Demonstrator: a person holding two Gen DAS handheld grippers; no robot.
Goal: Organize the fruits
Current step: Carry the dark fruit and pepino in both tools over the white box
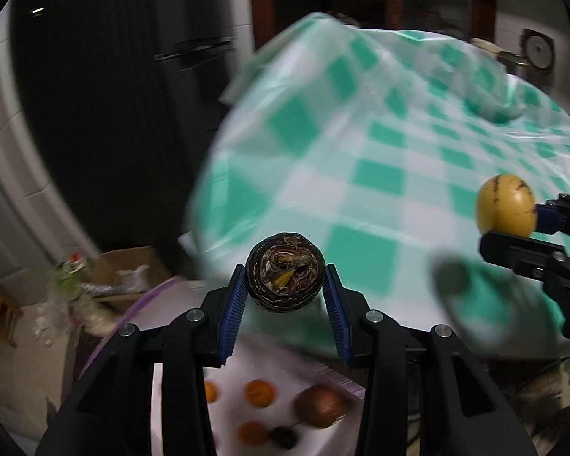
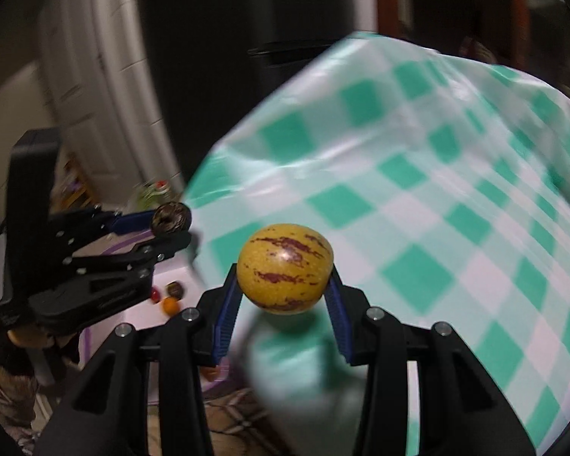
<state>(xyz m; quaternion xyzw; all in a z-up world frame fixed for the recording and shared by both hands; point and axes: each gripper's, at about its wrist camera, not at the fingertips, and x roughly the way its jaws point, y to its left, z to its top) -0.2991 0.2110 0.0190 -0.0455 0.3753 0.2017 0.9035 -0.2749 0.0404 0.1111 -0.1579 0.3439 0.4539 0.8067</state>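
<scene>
Carry step: left gripper point(image 1: 285, 285) pinching dark round fruit point(image 1: 285, 271), right gripper point(image 2: 284, 277) pinching yellow striped fruit point(image 2: 284, 267), both above table point(image 2: 456, 190) near its left edge. Next: choose free place, lower gently.

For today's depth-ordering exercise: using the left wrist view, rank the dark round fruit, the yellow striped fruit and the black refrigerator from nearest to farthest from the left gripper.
1. Dark round fruit: clamped between the left gripper's fingers, centre.
2. Yellow striped fruit: off to the right, held by the right gripper above the green checked tablecloth.
3. Black refrigerator: far background, upper left, beyond the table.
</scene>
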